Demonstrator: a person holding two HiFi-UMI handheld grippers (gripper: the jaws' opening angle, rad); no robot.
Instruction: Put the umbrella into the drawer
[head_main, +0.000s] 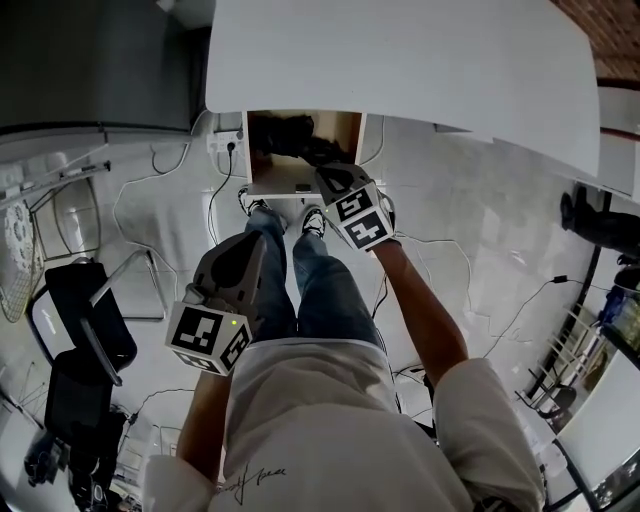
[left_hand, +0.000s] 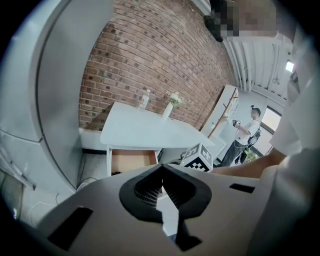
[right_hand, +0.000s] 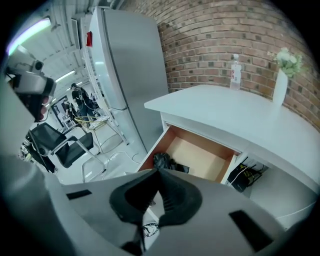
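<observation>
White desk (right_hand: 240, 107) is overhanging the open drawer (right_hand: 156, 146) at twelve o'clock, umbrella (right_hand: 167, 162) lying inside; left gripper (left_hand: 161, 167) and right gripper (right_hand: 155, 172) are hanging closed, empty.

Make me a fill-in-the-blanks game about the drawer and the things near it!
1. The drawer under the white table is ____.
2. The umbrella lying in the drawer is coloured ____.
3. The wall behind the table is built of ____.
4. The right tool is shut and holds ____.
Missing words: open; black; bricks; nothing.
</observation>
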